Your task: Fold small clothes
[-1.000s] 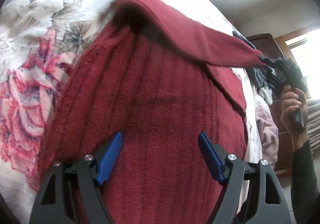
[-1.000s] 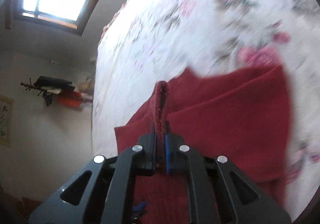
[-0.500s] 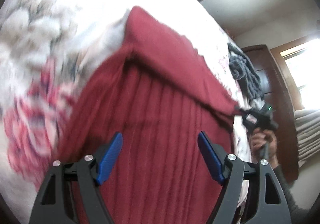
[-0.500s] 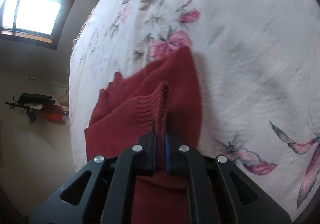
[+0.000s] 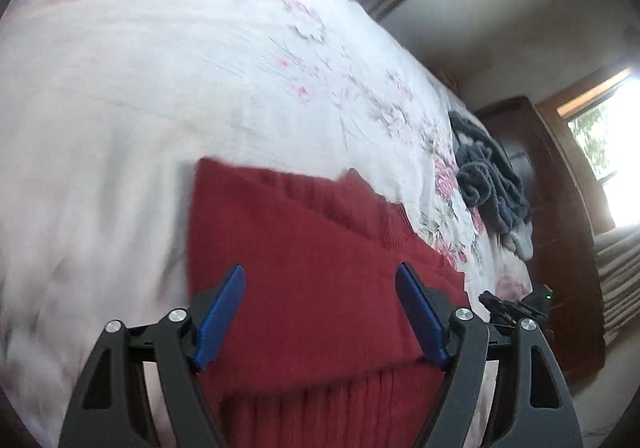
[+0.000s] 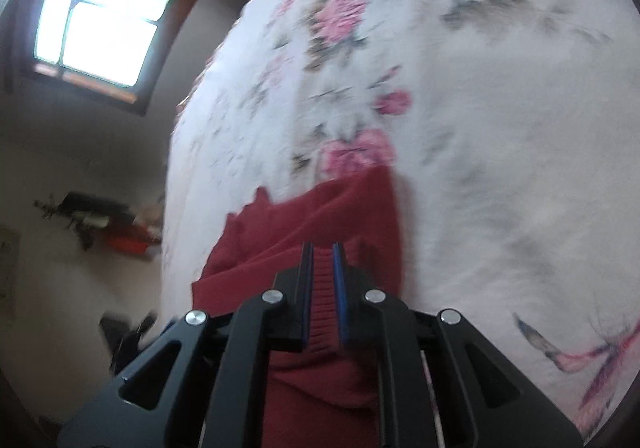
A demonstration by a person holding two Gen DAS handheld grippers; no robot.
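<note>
Left wrist view: your left gripper [image 5: 320,308] hovers wide open, empty, above the red knit garment [image 5: 304,248] on the floral bedspread [image 5: 160,67]. Right wrist view: your right gripper [image 6: 321,268] – fingers slightly parted – has garment fabric between them.

Both wrist cameras look forward along their tools, close above the bed [image 5: 200,87]; both views share the red garment [image 5: 320,268].
</note>
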